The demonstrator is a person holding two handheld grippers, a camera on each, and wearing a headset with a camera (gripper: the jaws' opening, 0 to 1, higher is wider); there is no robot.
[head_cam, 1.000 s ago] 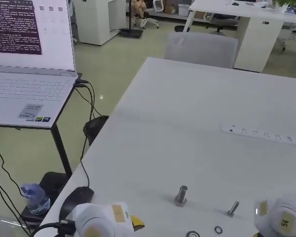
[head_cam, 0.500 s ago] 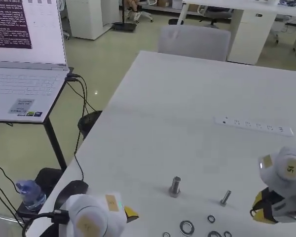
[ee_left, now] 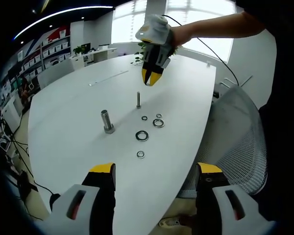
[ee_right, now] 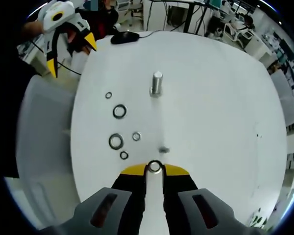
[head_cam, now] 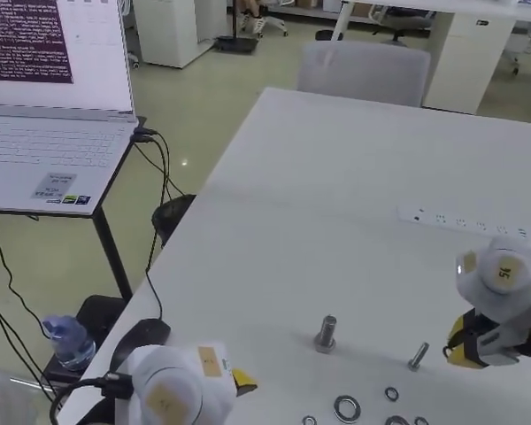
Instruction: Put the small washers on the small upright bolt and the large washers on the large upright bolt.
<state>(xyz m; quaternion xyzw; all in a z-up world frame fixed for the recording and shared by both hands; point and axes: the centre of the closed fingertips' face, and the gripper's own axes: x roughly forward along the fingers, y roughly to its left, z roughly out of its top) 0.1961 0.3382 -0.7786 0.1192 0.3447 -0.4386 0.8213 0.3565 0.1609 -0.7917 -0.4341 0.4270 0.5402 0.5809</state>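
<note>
Right claw [ee_right: 155, 172] has neared the small bolt [ee_right: 163, 150], pinching a small washer [ee_right: 155, 166]; left claw [ee_left: 156, 169] gapes wide

On the table [head_cam: 336, 195] I see the large bolt [head_cam: 327, 333] standing left of the small bolt [head_cam: 418, 356], washers [head_cam: 346, 408] lying before them, a power strip [head_cam: 469, 225] behind.

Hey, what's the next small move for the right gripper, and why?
Probably ease the right gripper forward to centre its small silver washer over the small upright steel bolt. The gripper is shut on the washer, and that bolt stands just beyond its tips, slightly off to one side.
</note>
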